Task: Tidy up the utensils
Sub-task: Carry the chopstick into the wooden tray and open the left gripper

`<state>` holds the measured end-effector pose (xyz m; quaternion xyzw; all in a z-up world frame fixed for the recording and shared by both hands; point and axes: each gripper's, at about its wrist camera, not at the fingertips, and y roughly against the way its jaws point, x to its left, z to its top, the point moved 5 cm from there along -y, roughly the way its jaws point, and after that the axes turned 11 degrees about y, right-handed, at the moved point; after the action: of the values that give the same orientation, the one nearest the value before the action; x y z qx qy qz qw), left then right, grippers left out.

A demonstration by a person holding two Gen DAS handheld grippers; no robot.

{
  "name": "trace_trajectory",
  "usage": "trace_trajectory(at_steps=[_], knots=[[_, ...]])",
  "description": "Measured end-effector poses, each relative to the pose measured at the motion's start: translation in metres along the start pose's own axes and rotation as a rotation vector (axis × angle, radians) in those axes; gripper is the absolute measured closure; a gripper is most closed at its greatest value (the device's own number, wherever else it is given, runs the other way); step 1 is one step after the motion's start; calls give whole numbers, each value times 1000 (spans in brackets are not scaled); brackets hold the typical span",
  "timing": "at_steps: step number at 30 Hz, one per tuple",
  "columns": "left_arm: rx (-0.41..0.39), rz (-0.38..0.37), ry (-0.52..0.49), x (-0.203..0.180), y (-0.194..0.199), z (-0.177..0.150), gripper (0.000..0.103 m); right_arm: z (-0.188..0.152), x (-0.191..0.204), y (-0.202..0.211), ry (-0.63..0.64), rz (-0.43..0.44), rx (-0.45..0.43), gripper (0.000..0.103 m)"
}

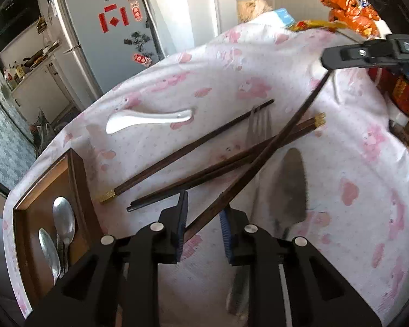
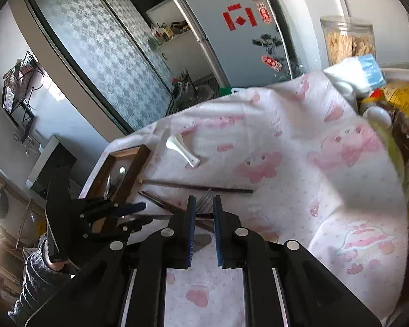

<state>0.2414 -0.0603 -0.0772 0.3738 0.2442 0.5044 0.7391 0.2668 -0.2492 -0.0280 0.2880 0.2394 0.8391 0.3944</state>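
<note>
Chopstick held at both ends above the table

The chopstick [image 1: 261, 160] runs lengthwise from the left gripper [image 1: 204, 218], pinching its near end, diagonally up to the right gripper [image 1: 330, 64], pinching its far tip; the wooden tray [image 1: 77, 174] lies just left of the left gripper.

In the left wrist view, bare tablecloth [image 1: 354, 150] lies open from 2 to 4 o'clock, and again along the far side at 12. The middle is cluttered: crossed chopsticks [image 1: 193, 144], a fork [image 1: 257, 128] and a dark spatula [image 1: 293, 182] bar a straight path forward. The white ceramic spoon [image 1: 147, 118] lies alone at 10 o'clock, with clear cloth around it. The wooden tray [image 1: 76, 169] blocks the 8 o'clock edge; snack packets [image 1: 349, 11] and a jar [image 1: 252, 5] crowd 1 o'clock. The right gripper [image 1: 330, 64] reaches in at 2 o'clock.
</note>
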Motion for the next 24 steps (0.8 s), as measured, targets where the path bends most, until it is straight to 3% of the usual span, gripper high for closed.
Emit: trace_trajectory(at_steps=[5,11,24], knots=[[-50,-27,-3,-4,32,2,81,29,13,6,27,-2,-26,91],[-86,-24,4,10,65,-12,88,60,48,-25,79,16,-7,91],[-77,45,188,119,83,-55,91,98,143,-152,144,121,80,92]])
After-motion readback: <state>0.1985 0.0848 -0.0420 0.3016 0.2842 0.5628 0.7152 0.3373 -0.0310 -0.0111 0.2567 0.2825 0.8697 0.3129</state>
